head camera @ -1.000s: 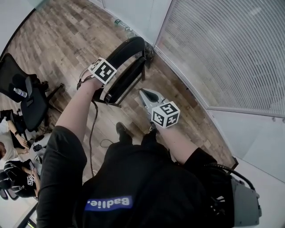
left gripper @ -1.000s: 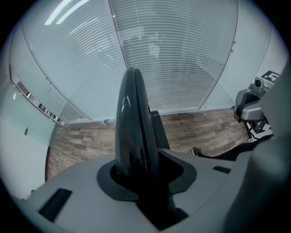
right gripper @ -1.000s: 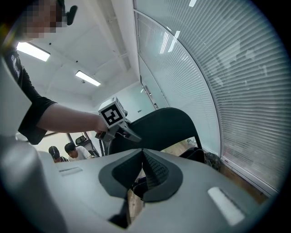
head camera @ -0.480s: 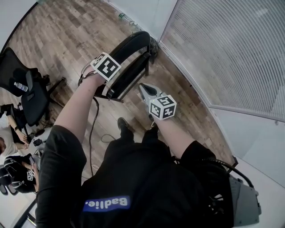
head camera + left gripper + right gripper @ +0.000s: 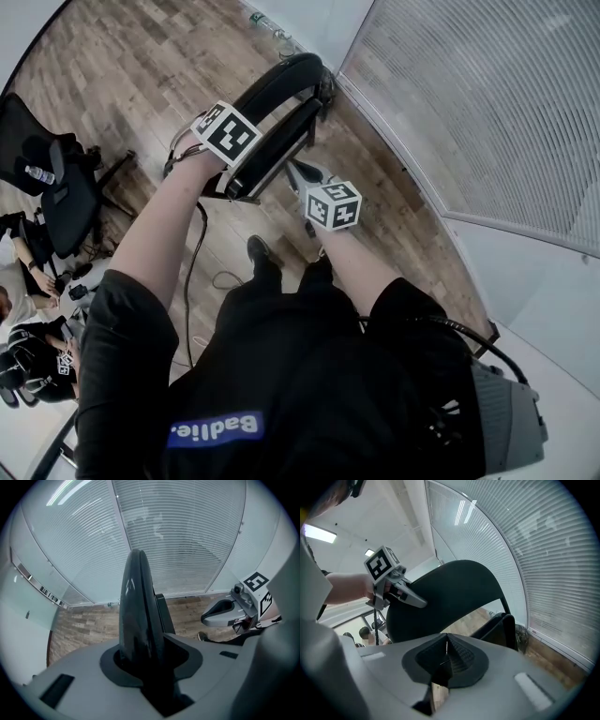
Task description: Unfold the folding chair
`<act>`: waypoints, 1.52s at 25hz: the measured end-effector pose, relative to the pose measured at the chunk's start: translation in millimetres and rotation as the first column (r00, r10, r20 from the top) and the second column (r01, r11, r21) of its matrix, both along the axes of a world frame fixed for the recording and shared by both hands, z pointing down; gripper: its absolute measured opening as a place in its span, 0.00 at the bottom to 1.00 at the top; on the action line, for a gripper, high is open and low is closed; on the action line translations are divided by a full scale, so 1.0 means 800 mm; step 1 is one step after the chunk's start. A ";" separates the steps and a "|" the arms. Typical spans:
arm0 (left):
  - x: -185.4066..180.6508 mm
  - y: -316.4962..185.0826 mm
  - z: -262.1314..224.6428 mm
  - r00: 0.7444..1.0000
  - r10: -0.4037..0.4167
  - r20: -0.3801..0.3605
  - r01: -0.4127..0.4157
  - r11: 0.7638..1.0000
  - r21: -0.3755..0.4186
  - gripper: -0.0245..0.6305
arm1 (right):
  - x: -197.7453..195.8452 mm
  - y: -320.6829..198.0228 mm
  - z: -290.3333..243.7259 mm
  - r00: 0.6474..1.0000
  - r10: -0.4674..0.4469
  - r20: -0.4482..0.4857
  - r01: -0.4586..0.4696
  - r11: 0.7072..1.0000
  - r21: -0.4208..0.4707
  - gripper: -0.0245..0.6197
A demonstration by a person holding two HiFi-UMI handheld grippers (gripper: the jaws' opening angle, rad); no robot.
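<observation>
The chair [image 5: 281, 94] stands folded on the floor [image 5: 112, 84], just beside the blinds [image 5: 487, 94]. The edge of its backrest [image 5: 450, 592] is pinched by the left claw [image 5: 143, 658]. The right claw [image 5: 446, 654] is pressed together with nothing in it, near the seat [image 5: 277, 155]. The seat is probably best pushed down with the closed right claw while the backrest is held firm, so that the legs are spread without the frame being slid along the floor.
</observation>
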State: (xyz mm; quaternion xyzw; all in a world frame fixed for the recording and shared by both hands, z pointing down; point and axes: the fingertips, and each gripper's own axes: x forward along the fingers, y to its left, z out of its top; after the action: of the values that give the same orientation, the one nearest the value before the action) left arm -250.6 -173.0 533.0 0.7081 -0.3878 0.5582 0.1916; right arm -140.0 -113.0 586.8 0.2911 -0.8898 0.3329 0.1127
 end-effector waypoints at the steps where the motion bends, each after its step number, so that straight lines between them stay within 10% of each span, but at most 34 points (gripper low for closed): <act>1: 0.001 0.000 0.000 1.000 0.000 0.000 0.000 1.000 0.000 0.22 | -0.002 -0.001 0.006 1.000 0.002 -0.002 -0.002 1.000 -0.008 0.05; 21: 0.007 0.007 0.004 1.000 0.000 -0.002 0.000 1.000 0.003 0.22 | -0.024 -0.032 0.115 0.992 0.116 0.052 -0.100 0.965 -0.243 0.21; 38: 0.014 0.007 0.003 1.000 0.003 0.000 -0.003 1.000 0.004 0.22 | -0.048 -0.076 0.157 0.925 0.340 0.171 -0.206 0.825 -0.527 0.39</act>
State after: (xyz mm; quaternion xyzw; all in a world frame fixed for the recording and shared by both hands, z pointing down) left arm -239.6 -167.4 535.2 0.7090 -0.3879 0.5577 0.1894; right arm -178.2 -174.1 712.7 0.3313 -0.7286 0.5992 0.0186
